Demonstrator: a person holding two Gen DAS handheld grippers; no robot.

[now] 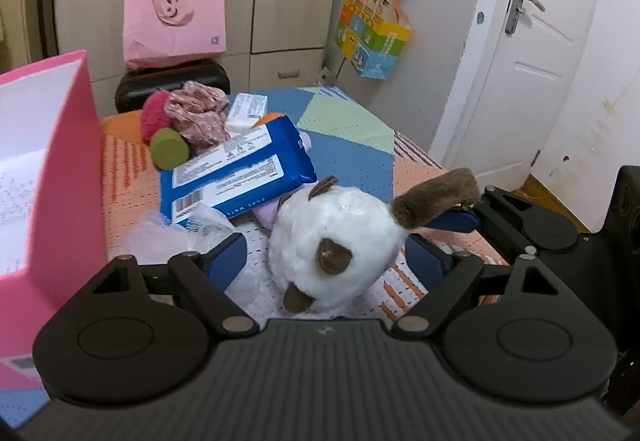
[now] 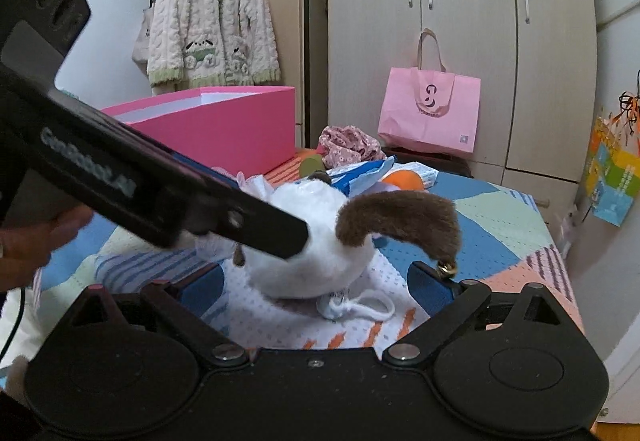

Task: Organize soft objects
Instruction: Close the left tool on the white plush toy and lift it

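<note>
Two claws framed one white plush toy with brown ears and a brown tail (image 1: 334,241) on the patchwork bedspread (image 1: 352,157). From the left wrist, the left claw (image 1: 326,257) stood spread wide, its blue pads either side of the toy, gripping nothing. Beside it rose one pink cardboard box (image 1: 60,169), printed paper inside. Behind lay one blue wipes pack (image 1: 236,169), one green roll (image 1: 170,149) and one floral cloth (image 1: 198,113).

From the right wrist, the right claw (image 2: 316,283) was likewise released, straddling the toy (image 2: 320,241) above its white cord loop (image 2: 360,307).
</note>
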